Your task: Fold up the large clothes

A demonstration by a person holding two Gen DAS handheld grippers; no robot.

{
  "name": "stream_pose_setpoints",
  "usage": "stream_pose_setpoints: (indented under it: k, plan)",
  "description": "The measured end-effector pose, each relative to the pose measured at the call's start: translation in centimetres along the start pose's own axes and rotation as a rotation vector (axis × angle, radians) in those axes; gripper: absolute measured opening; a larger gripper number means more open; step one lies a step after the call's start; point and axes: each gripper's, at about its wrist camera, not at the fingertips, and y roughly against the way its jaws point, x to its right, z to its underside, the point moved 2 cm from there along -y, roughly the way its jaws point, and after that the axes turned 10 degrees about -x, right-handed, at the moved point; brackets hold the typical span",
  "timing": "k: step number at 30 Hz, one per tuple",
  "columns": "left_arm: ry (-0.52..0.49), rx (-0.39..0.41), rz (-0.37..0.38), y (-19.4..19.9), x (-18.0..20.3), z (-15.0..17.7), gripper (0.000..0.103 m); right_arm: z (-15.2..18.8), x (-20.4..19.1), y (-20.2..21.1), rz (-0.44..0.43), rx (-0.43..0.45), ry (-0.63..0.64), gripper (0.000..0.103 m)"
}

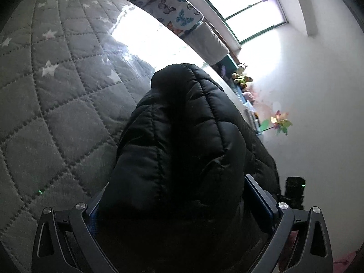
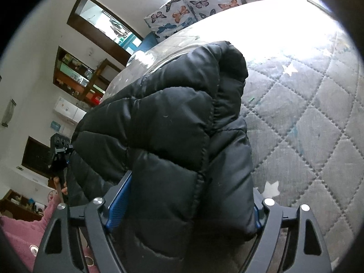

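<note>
A black quilted puffer jacket [image 1: 179, 136] fills the middle of the left wrist view. My left gripper [image 1: 182, 207] is shut on a thick bunch of it, with blue pads [image 1: 259, 202] pressing each side. In the right wrist view the same jacket [image 2: 173, 136] hangs bunched between my right gripper's [image 2: 184, 202] fingers, which are shut on it; one blue pad [image 2: 119, 202] shows at the left. The jacket is held up above a grey quilted bedspread with white stars [image 1: 56, 95]. The other gripper [image 2: 59, 152] shows at the left in the right wrist view.
The bedspread [image 2: 307, 125] covers a bed. Butterfly-print pillows [image 1: 168, 2] lie at the head of the bed, also in the right wrist view [image 2: 193, 6]. A window [image 1: 245, 4] and a white wall are on the right. Shelves [image 2: 77, 77] stand along the far wall.
</note>
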Motion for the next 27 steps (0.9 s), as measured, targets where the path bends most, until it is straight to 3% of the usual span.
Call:
stream_pose_setpoints:
  k: [1,3,4,5,8,13,23,27]
  plan:
    - [-0.003,0.01,-0.023,-0.1,0.4,-0.1,0.102,0.0,0.1,0.0,-0.001,0.006,-0.007,0.09]
    - [-0.049,0.059,-0.087,0.5,2.8,0.3,0.089,0.1,-0.2,0.4,0.01,0.023,-0.015,0.081]
    - [-0.074,0.074,-0.108,0.8,3.7,0.3,0.081,0.1,-0.8,0.8,0.022,0.038,-0.007,0.072]
    - [-0.122,0.095,-0.137,1.2,5.4,0.4,0.077,0.2,-1.4,1.4,0.043,0.056,0.009,0.062]
    - [-0.224,0.125,-0.181,1.9,9.7,0.0,0.07,-0.2,-2.3,2.9,0.073,0.093,0.025,0.05]
    - [-0.286,0.135,-0.112,1.6,15.4,-2.9,0.065,-1.9,-2.6,6.4,0.122,0.147,0.051,0.046]
    - [-0.343,0.074,-0.02,-10.7,26.8,-16.1,0.06,-8.6,-0.8,14.5,0.361,0.322,0.105,0.045]
    - [-0.352,0.054,-0.053,-16.4,28.8,-20.3,0.06,-11.0,2.8,14.9,0.415,0.335,0.068,0.051]
